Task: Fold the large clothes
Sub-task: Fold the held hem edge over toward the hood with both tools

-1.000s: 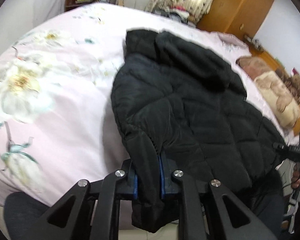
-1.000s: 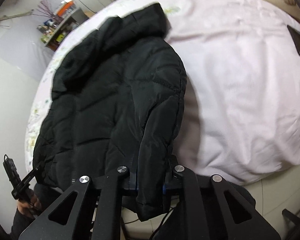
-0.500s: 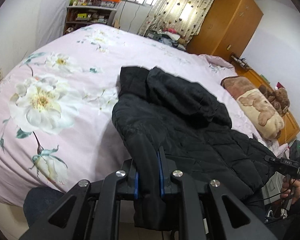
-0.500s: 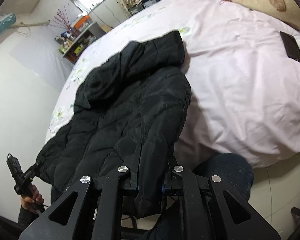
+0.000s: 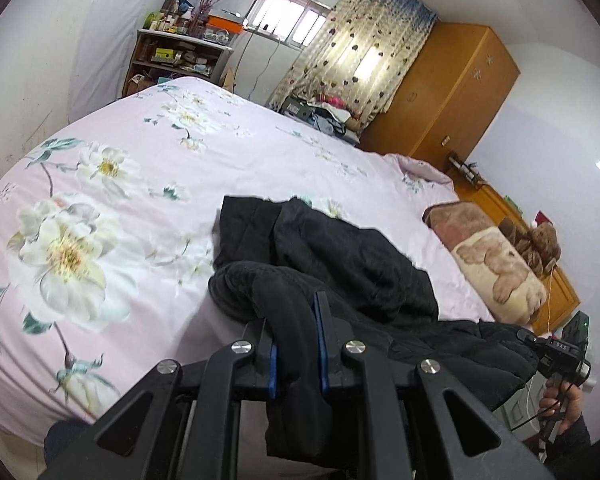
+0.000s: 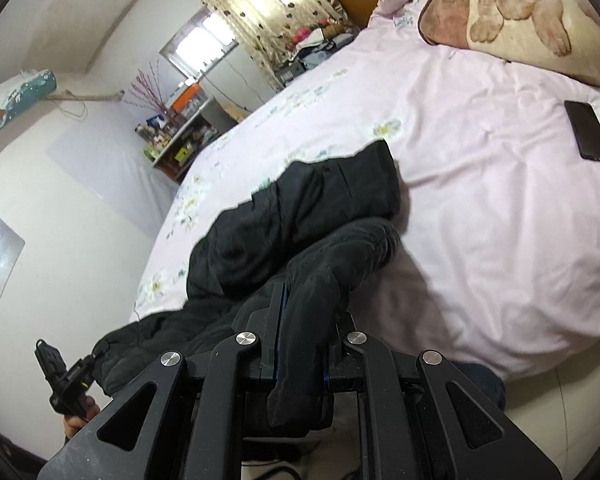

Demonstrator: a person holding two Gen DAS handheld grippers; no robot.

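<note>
Both grippers — left gripper (image 5: 296, 344), right gripper (image 6: 300, 356) — are clamped on the black jacket's (image 5: 340, 256) hem. Carry the hem level toward the hood on the bed (image 5: 140, 128) — corners even.

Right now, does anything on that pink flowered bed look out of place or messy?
Nothing is spilled or damaged. The black padded jacket lies bunched, its near edge raised by the left gripper and right gripper, both shut on it. A dark phone lies loose on the pink floral bedspread, beside the jacket.
</note>
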